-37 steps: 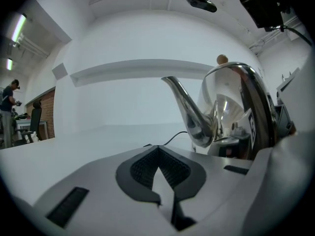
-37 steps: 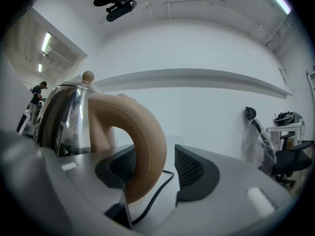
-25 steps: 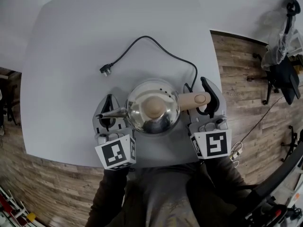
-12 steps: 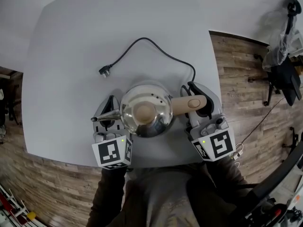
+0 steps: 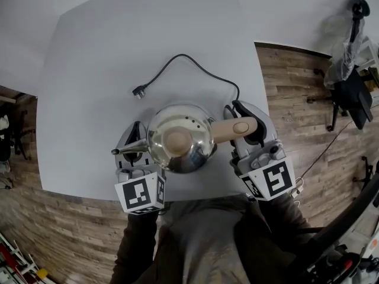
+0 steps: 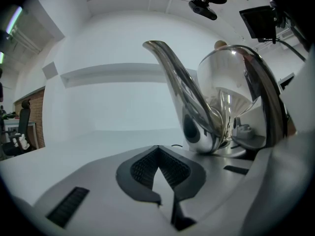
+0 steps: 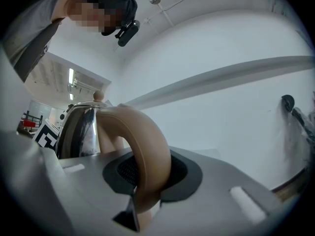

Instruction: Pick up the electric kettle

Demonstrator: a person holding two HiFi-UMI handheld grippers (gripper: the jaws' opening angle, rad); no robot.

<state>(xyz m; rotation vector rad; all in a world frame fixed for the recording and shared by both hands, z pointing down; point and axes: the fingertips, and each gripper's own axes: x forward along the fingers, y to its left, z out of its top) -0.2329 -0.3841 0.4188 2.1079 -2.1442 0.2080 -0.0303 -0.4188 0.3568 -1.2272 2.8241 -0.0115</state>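
My right claw (image 7: 147, 173) has just been closing and grips the tan handle (image 7: 150, 141) of the electric kettle (image 5: 179, 138) at the table's (image 5: 118, 52) near edge. My left claw (image 6: 158, 154) is closed and empty, beside the spout (image 6: 177, 77).

An office-like room: white table (image 5: 89, 99), wood-plank floor (image 5: 290, 93), black chair (image 5: 353, 96).

Black power cord (image 5: 197, 70) on white table (image 5: 89, 76)
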